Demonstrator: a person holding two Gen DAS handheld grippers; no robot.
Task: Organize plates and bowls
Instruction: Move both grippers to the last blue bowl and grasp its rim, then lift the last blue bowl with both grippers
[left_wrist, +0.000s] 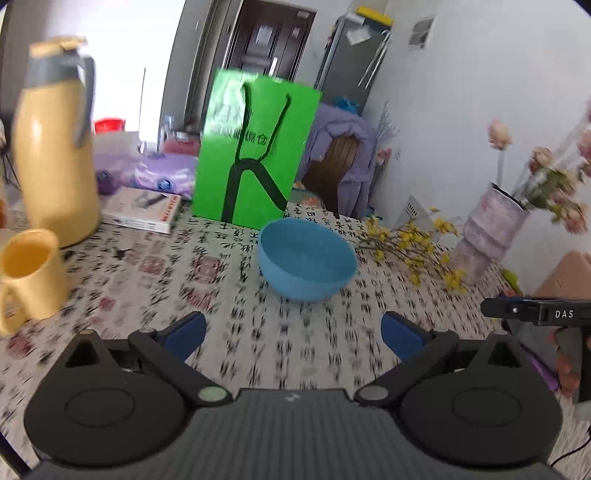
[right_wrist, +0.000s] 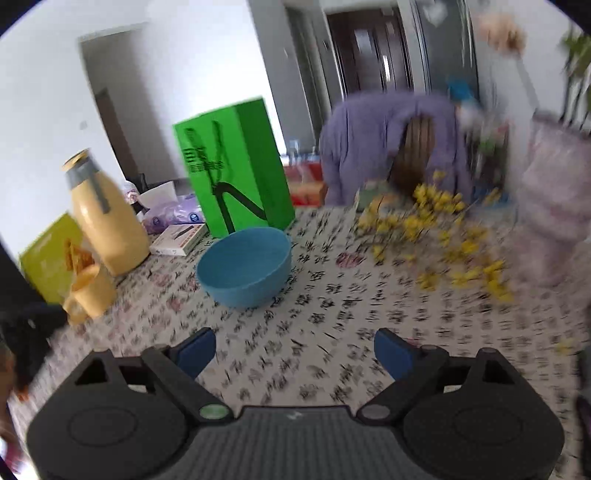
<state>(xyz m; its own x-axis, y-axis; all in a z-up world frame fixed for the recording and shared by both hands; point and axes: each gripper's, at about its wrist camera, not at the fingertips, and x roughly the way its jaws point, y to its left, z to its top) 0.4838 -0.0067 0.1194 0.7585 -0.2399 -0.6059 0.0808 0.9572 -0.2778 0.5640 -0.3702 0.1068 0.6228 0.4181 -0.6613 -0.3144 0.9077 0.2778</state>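
Observation:
A blue bowl (left_wrist: 306, 258) stands upright on the patterned tablecloth, in front of a green paper bag. It also shows in the right wrist view (right_wrist: 245, 266), ahead and to the left. My left gripper (left_wrist: 293, 332) is open and empty, a short way in front of the bowl and apart from it. My right gripper (right_wrist: 295, 350) is open and empty above the tablecloth, to the right of the bowl. Part of the right gripper's body shows at the right edge of the left wrist view (left_wrist: 539, 314). No plates are in view.
A green paper bag (left_wrist: 255, 155) stands behind the bowl. A yellow thermos jug (left_wrist: 55, 147), a yellow mug (left_wrist: 29, 273) and a book (left_wrist: 144, 210) are at the left. Yellow flowers (left_wrist: 413, 240) and a vase (left_wrist: 487, 232) are at the right. A chair with a purple jacket (left_wrist: 343, 155) stands behind the table.

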